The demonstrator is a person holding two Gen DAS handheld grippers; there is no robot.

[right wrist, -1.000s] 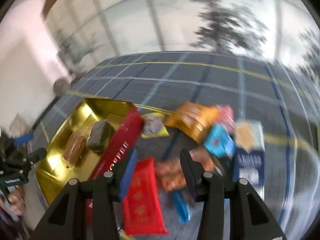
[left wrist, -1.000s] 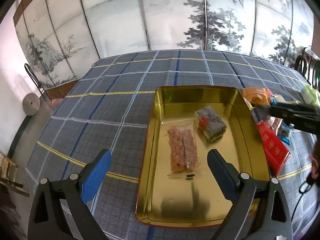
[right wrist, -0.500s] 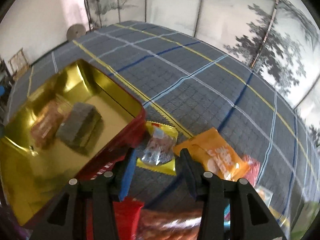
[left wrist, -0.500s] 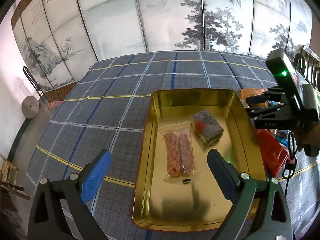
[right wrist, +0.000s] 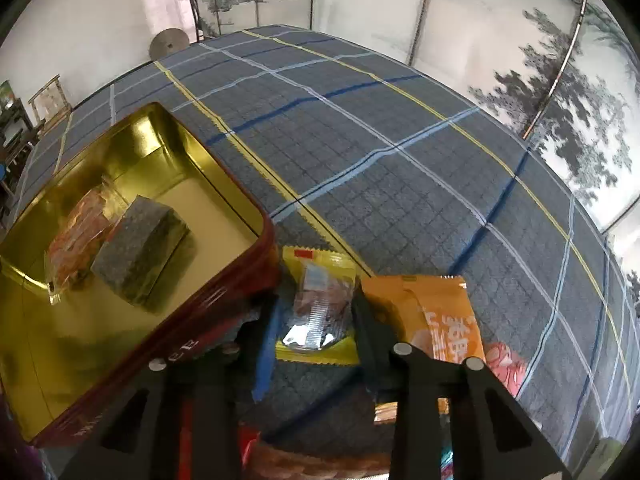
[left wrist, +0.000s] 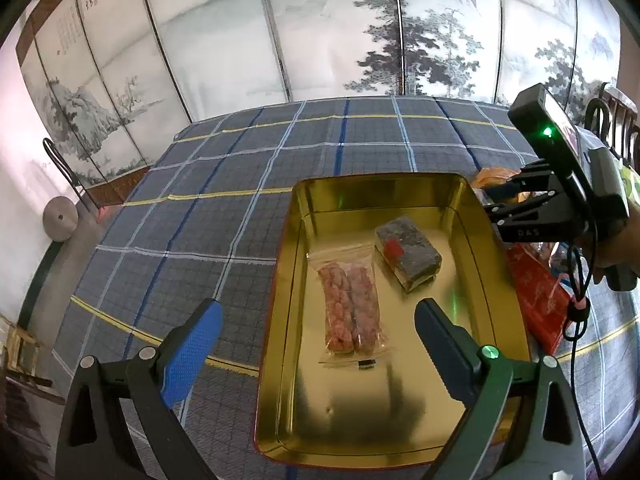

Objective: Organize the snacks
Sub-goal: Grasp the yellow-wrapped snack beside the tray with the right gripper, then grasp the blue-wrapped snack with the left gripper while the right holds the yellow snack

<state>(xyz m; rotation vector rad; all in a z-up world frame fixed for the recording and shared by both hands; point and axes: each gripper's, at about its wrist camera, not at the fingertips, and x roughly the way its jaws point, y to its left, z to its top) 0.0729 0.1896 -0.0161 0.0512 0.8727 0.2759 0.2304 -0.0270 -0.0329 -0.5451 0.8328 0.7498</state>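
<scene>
While the right gripper [right wrist: 314, 332] sits low over the plaid tablecloth [right wrist: 400, 140] with its fingers set either side of a yellow-edged snack packet [right wrist: 318, 308], the step in hand looks like the pick-up of that packet. The fingers stand narrowly apart and flank the packet closely; whether the pads already press its sides I cannot tell.

That packet has a clear window showing something brown inside and a small red tab at its far corner, and it lies just beside the red outer wall of the gold tin tray [right wrist: 224, 184], near the tray's far right corner. An orange snack bag [right wrist: 436, 312] lies against its other side, printed with pale characters too blurred to read. A pink wrapper [right wrist: 506, 364] peeps out beyond the orange bag.

Already in the tray are a clear bag of pinkish sausage-like sticks [left wrist: 350, 308] and a dark speckled block with a red label [left wrist: 408, 252], side by side around the tray's middle. The left gripper [left wrist: 316, 320] hovers wide open and empty over the tray's near edge.

Next, by my judgement, the right fingers should close on the packet, lift it over the tray wall and set it on bare gold floor. The crinkly film may slip, so a firm pinch is called for.

White lettering runs along the tray's red wall, illegible; the right gripper's body reads "DAS" in the left view.
</scene>
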